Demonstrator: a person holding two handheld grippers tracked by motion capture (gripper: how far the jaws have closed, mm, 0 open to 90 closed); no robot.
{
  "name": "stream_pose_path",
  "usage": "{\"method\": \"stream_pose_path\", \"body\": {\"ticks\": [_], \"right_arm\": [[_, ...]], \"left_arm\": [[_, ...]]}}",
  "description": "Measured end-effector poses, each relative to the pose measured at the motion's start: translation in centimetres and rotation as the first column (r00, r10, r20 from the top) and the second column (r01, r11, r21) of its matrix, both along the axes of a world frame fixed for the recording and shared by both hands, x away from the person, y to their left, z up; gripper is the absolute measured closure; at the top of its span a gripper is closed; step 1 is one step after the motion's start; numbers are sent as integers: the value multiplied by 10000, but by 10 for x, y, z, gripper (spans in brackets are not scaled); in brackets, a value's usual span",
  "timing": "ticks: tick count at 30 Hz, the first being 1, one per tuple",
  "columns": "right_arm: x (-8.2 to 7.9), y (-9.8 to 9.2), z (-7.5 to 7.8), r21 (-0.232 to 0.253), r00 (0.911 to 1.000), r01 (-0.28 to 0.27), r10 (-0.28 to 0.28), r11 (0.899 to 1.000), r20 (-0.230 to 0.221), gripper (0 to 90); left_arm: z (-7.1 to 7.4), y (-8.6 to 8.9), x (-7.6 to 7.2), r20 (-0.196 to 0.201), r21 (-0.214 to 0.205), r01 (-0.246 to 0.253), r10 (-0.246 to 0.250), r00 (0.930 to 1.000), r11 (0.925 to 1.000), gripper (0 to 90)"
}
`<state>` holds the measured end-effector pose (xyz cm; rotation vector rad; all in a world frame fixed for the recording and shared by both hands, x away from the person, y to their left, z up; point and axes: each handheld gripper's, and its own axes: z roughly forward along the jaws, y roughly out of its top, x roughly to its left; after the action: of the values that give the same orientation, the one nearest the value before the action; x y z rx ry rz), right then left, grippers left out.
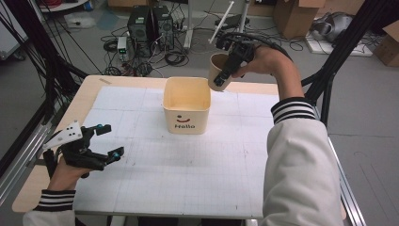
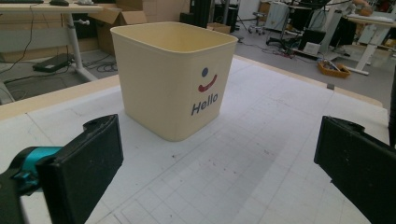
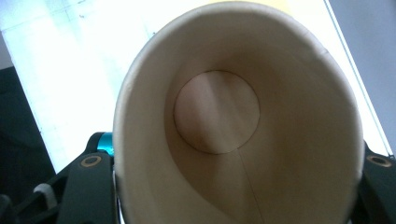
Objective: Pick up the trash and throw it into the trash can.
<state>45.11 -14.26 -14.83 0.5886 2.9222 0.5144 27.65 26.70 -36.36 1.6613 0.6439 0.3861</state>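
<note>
High view: right tongs (image 1: 225,75) pinching paper cup (image 1: 215,68) aloft beside far right corner of cream tub (image 1: 186,106) on counter (image 1: 84,101), left tongs (image 1: 106,141) spread and idle; best centred over tub's mouth, then lowered upright before loosening.

Cup (image 1: 217,70) held above the tub's (image 1: 186,113) far right corner, mid-table (image 1: 188,179)

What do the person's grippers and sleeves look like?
Both grippers, left and right, are black with teal accents by the jaws. A grey three-cornered plate tops the left; black cables trail from the right. White sleeves end in black-striped cuffs.
</note>
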Motion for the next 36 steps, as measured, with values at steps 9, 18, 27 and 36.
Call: {"method": "stream_pose_path", "body": {"ticks": [9,18,27,36], "right_arm": [[14,13,-5,209,10000,32,-34,9998,61,333],[31,28,-13,493,9997,140,-150,9987,211,333],[44,47,-10,720,9993,82,-109,9974,368,333],[58,56,-21,754,9968,623,-659,9952,463,334]], "left_arm": [[0,0,1,13,-47,19,-19,10000,10000,17],[0,0,1,8,-59,41,-41,10000,10000,17],[0,0,1,49,91,-24,23,10000,10000,17],[-1,0,2,38,85,-22,22,10000,10000,17]]}}
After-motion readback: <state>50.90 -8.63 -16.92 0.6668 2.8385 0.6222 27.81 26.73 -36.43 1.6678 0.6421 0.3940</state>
